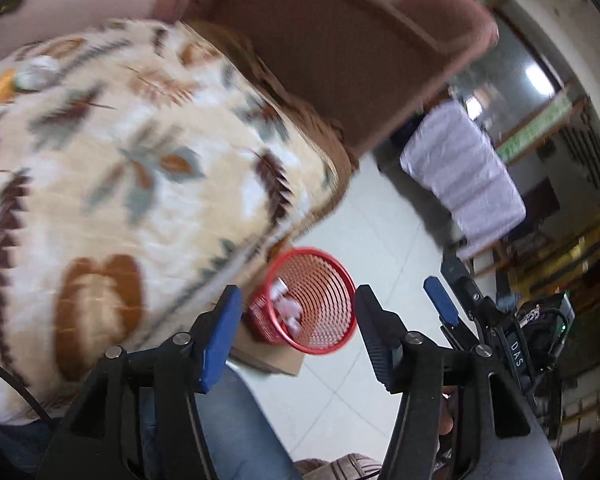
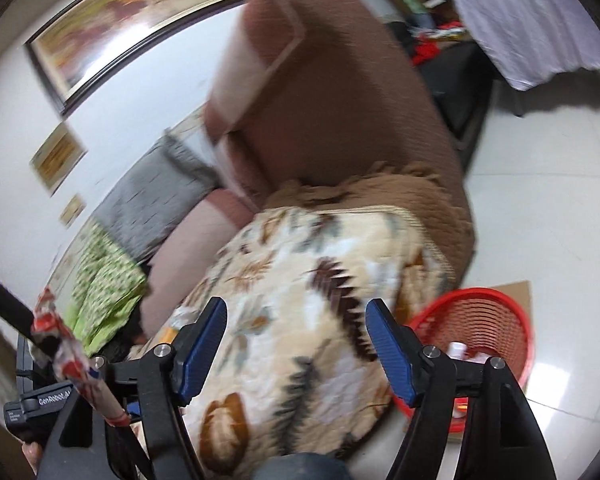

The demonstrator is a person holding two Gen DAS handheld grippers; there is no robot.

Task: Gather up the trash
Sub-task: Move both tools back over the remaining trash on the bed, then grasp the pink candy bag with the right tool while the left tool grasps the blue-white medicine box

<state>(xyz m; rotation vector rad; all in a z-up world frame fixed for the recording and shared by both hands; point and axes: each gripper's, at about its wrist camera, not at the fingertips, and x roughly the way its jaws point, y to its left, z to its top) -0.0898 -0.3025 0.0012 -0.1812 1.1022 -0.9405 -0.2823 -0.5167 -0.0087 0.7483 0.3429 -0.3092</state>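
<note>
Left wrist: red basket [image 1: 312, 304] holds trash.

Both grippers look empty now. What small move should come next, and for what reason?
Probably swing the left gripper toward the crumpled white piece on the leaf-pattern blanket. Its fingers stand open and empty before the red basket, which already holds scraps, while that piece lies uncollected.

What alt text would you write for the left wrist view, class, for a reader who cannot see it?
An open left gripper frames a red mesh plastic wastebasket holding white crumpled scraps, standing on a cardboard sheet on the pale tiled floor. A leaf-patterned cream blanket covers a brown sofa beside it.
</note>
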